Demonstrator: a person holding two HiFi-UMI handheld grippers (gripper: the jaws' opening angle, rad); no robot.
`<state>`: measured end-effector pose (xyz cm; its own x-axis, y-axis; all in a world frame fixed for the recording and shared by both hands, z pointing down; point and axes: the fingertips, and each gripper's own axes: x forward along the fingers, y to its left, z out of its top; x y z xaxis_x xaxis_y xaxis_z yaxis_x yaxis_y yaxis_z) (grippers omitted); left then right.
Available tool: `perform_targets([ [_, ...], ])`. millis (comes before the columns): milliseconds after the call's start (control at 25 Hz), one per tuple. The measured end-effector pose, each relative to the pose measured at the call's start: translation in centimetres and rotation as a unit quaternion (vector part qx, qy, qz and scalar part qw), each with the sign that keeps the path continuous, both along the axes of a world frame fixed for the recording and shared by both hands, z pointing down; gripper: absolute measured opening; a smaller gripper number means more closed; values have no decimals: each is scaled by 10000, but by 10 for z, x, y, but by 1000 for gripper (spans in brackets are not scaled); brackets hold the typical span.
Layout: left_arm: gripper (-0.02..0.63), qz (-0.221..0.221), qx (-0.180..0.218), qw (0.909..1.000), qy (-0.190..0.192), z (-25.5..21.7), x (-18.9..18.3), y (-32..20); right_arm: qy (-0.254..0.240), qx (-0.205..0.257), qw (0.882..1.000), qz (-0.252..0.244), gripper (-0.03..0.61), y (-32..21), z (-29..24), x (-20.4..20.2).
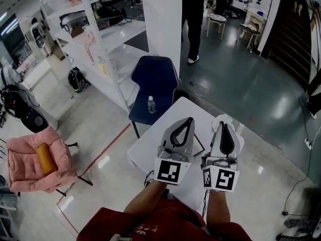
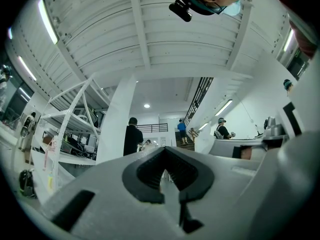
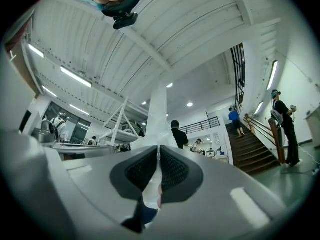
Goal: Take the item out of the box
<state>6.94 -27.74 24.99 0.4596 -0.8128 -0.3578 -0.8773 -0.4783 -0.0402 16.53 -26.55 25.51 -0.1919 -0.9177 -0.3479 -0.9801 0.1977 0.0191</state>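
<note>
While left tool (image 1: 190, 119) and right tool (image 1: 223, 123) are pressed together, chair (image 1: 152, 73) apparently holds bottle (image 1: 151, 105).

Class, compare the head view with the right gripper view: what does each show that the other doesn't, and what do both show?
Only the head view: the white table, a blue chair holding a water bottle, a pink seat with an orange roll, and the left claw.
Only the right gripper view: the ceiling with its strip lights, the head camera seen from below, and a balcony railing.
Both: the right claw, shut and empty, the white pillar and the white shelving.
</note>
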Motion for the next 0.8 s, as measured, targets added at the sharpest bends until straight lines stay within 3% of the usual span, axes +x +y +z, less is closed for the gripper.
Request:
perform_targets([
  [800, 2, 15, 68, 10000, -32, -3, 1, 5, 15, -20, 10000, -24, 14, 0, 0, 0],
])
